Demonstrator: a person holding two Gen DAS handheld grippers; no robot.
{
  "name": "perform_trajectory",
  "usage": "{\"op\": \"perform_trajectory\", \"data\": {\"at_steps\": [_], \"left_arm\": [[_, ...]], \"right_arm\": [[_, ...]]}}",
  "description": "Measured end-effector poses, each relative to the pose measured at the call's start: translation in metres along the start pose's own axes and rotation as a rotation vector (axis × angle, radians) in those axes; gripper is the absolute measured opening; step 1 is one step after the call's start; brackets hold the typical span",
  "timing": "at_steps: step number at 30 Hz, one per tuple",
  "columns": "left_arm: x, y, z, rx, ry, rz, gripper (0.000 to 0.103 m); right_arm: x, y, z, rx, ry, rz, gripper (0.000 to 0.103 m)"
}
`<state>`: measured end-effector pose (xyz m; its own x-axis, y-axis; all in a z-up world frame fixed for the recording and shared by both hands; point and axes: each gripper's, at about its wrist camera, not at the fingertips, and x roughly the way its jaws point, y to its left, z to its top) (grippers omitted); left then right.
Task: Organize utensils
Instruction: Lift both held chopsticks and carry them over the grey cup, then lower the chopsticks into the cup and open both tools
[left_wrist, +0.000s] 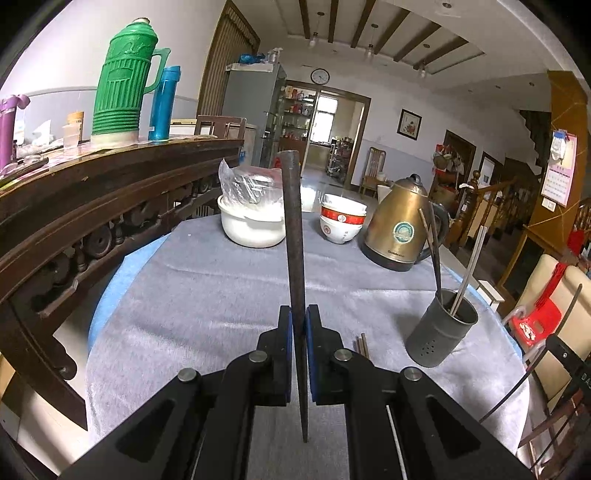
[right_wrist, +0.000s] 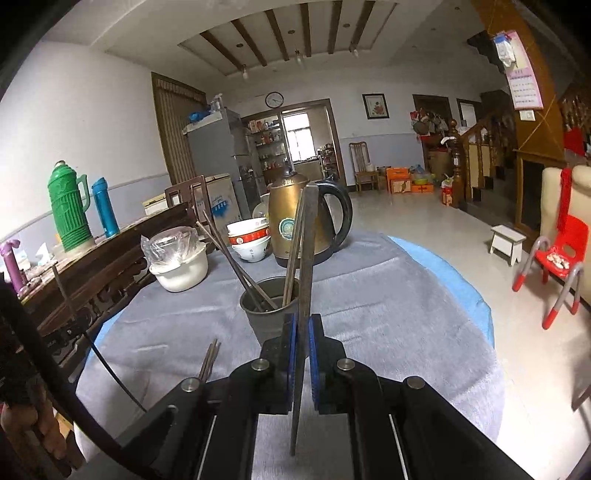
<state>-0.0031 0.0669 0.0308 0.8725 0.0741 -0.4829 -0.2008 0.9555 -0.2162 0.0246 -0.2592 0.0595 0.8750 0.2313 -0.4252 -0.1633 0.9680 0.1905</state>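
Left tool (left_wrist: 298, 334) clenched on chopstick (left_wrist: 293, 236), upright for dropping | right tool (right_wrist: 301, 341) gripping another chopstick (right_wrist: 306, 258) just before holder (right_wrist: 267, 314)

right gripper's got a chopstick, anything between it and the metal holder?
Nothing visible. The right gripper is shut on a dark chopstick, and the metal holder stands directly ahead on the grey cloth. Its mouth already holds a few chopsticks leaning left, so the free room is on the right side.

A grey-clothed table (left_wrist: 221, 280) carries a kettle (left_wrist: 399, 221); beside it bowls (left_wrist: 341, 221), a pot (left_wrist: 251, 225), a holder (left_wrist: 441, 326), and what look like loose chopsticks (left_wrist: 362, 343).
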Motion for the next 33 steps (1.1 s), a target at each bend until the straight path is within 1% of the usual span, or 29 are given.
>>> {"op": "perform_trajectory", "data": {"at_steps": [5, 9, 13, 15, 20, 24, 26, 28, 33], "left_arm": [[-0.004, 0.003, 0.004, -0.019, -0.003, -0.006, 0.007], [-0.007, 0.002, 0.009, -0.042, -0.006, -0.021, 0.007], [-0.011, -0.002, 0.019, -0.072, -0.008, -0.059, 0.007], [-0.013, -0.006, 0.026, -0.084, -0.010, -0.086, 0.007], [-0.011, -0.032, 0.057, -0.113, -0.031, -0.198, 0.007], [-0.005, -0.063, 0.083, -0.115, -0.067, -0.283, 0.007], [0.003, -0.080, 0.094, -0.109, -0.071, -0.327, 0.007], [0.017, -0.096, 0.101, -0.104, -0.057, -0.357, 0.007], [0.052, -0.129, 0.104, -0.066, -0.014, -0.364, 0.007]], "right_arm": [[0.001, -0.003, 0.003, 0.037, -0.002, 0.016, 0.007], [-0.003, -0.006, 0.010, 0.052, -0.027, 0.024, 0.007], [-0.008, -0.011, 0.024, 0.080, -0.063, 0.035, 0.007], [-0.013, -0.013, 0.034, 0.087, -0.095, 0.040, 0.007], [-0.020, -0.014, 0.069, 0.095, -0.190, 0.061, 0.007], [-0.012, -0.009, 0.094, 0.079, -0.249, 0.068, 0.007], [-0.002, -0.007, 0.102, 0.076, -0.254, 0.070, 0.007], [0.010, -0.006, 0.108, 0.077, -0.251, 0.071, 0.007], [0.041, -0.001, 0.113, 0.056, -0.225, 0.072, 0.007]]}}
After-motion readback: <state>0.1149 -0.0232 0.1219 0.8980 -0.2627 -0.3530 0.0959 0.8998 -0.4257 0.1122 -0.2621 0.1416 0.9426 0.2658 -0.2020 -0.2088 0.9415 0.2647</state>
